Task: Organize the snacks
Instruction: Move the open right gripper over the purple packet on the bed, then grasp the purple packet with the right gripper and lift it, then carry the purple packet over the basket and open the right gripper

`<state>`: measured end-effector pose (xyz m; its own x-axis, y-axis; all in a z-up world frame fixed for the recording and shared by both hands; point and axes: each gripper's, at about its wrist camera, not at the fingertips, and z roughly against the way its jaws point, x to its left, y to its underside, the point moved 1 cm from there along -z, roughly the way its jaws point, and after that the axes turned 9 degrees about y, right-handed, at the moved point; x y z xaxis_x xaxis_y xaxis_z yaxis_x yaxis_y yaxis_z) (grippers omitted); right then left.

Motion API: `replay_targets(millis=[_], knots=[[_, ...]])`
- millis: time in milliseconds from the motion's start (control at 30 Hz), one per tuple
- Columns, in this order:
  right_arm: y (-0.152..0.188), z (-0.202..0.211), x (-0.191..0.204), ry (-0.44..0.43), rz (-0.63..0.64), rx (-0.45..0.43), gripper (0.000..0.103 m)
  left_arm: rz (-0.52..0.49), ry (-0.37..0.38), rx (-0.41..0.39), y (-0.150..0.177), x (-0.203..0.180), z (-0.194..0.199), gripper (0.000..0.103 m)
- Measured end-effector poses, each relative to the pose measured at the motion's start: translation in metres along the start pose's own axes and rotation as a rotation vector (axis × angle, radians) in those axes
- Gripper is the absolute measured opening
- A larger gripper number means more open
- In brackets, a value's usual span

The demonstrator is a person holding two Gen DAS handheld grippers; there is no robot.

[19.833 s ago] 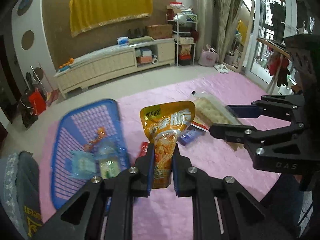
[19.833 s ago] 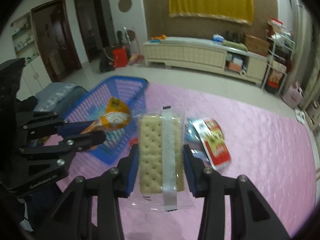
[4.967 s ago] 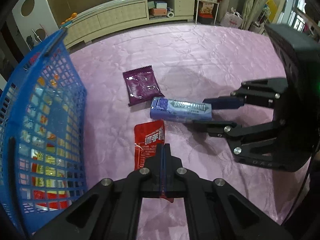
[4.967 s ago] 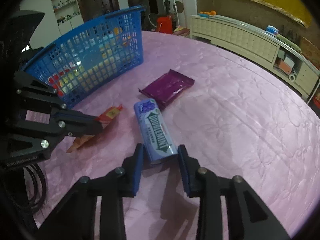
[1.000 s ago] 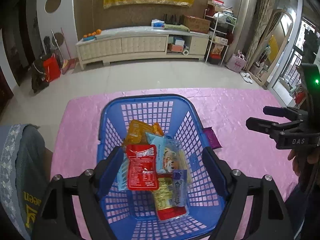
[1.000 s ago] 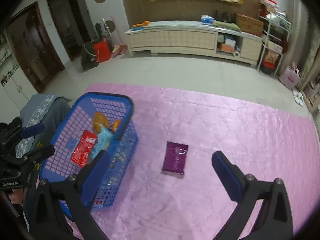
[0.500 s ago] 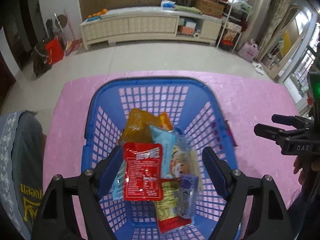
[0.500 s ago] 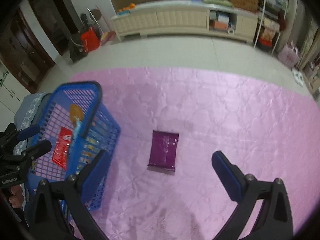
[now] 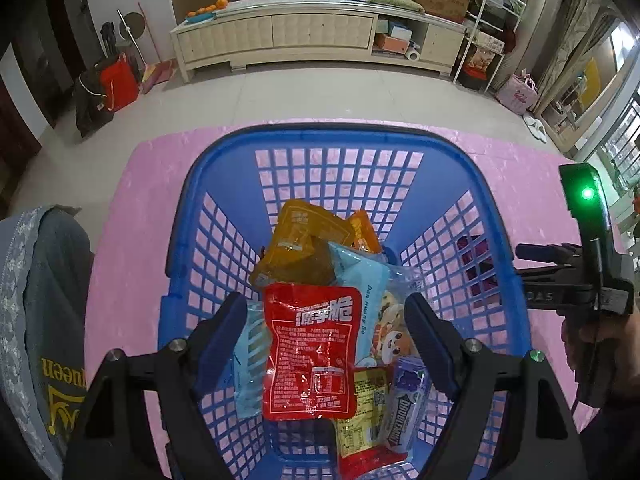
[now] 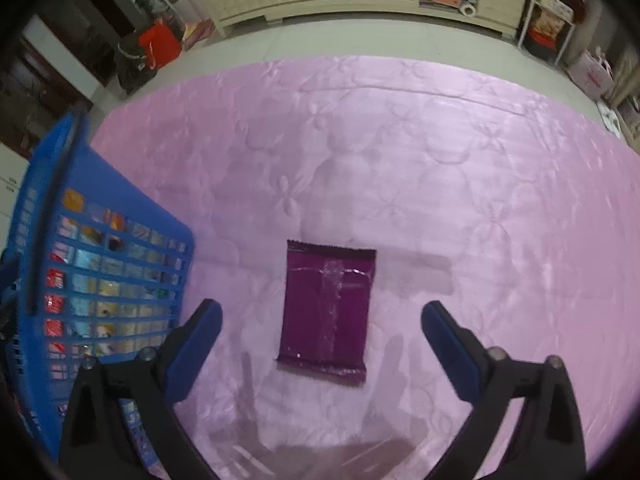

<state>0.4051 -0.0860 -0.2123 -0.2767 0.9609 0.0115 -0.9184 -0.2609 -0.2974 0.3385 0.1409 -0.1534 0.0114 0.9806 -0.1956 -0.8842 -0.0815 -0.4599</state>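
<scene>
A blue mesh basket sits on the pink quilted cloth and holds several snack packs: a red pack, an orange pack, a light blue pack and a purple gum pack. My left gripper is open and empty above the basket. In the right wrist view a purple packet lies flat on the cloth to the right of the basket. My right gripper is open and empty, its jaws on either side of the packet, above it. The right gripper also shows in the left wrist view.
The pink cloth spreads wide to the right of the packet. A grey garment lies left of the basket. A cream cabinet, shelves and bags stand on the floor beyond the cloth.
Both grippers have come lower. The left one is closer over the basket's contents. The right one has closed in on the purple packet, which now lies between its open jaws.
</scene>
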Motion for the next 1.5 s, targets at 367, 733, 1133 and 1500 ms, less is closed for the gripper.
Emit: replay_targets(millis=[367, 733, 1133, 1500], knots=[[0.012, -0.001, 0.005, 0.044, 0.040, 0.001, 0.051, -0.024, 0.010, -0.013, 0.010, -0.006, 0.002, 0.079], [0.039, 0.089, 0.004, -0.028, 0.060, -0.119, 0.051, -0.045, 0.002, -0.072, 0.030, -0.024, 0.045, 0.079], [0.071, 0.197, 0.055, -0.103, 0.150, -0.300, 0.051, -0.066, 0.009, -0.185, 0.056, -0.035, 0.127, 0.079], [0.090, 0.225, 0.114, -0.159, 0.266, -0.359, 0.051, -0.085, 0.006, -0.231, 0.079, -0.022, 0.161, 0.079]])
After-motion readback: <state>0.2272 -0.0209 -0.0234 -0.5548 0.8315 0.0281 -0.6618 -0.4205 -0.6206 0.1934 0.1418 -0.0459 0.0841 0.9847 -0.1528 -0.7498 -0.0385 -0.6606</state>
